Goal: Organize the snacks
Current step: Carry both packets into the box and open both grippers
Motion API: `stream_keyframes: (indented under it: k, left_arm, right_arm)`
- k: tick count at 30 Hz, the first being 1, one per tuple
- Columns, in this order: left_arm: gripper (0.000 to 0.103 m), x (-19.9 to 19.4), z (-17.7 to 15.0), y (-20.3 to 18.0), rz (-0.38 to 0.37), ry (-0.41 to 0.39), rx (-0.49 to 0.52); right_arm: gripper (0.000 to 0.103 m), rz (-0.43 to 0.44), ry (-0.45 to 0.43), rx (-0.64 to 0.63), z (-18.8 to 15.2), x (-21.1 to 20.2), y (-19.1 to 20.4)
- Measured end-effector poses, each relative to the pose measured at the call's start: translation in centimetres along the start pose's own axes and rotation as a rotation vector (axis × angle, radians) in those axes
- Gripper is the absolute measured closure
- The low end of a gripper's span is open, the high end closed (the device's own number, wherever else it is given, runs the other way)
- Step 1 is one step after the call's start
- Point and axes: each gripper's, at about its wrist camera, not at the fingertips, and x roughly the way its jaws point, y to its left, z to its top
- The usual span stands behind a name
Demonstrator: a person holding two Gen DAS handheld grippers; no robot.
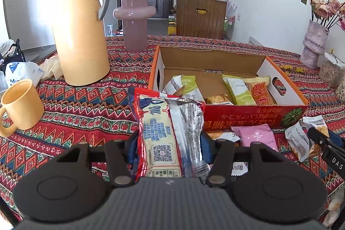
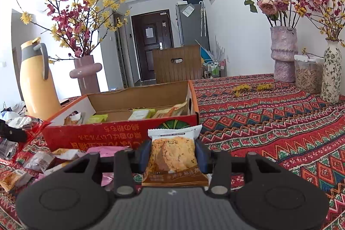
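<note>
Left tongs [image 1: 169, 146] squeeze a long crinkly noodle bag [image 1: 166, 133] near the box [image 1: 248, 115]; right tongs [image 2: 173, 153] pinch a small cracker pack [image 2: 173, 154] (light, crumbly, so hold its middle softly).

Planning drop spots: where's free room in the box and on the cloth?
Free: the open orange cardboard box has bare floor at its back, behind the packets, and mid-floor between the crumpled packet and green packets. Patterned tablecloth right of the box is bare. Crowded: loose packets before its front wall.
</note>
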Motion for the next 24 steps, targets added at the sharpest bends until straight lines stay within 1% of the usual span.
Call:
stream_keyframes:
  k: [5,12,24]
  left_arm:
    - [0.047,-0.1,1.0,-0.7,-0.025,-0.03,-0.005]
    - [0.047,0.3,2.8,-1.9,-0.056,-0.062,-0.002]
    - [0.047,1.8,6.4,-2.8,-0.084,-0.144,-0.032]
  right_arm:
    - [0.06,0.025,-0.042,-0.013,1.8,-0.2,0.9]
    - [0.06,0.055,-0.075,-0.035,4.0,1.0,2.4]
    - [0.06,0.06,-0.09,-0.067,7.5,5.0,4.0]
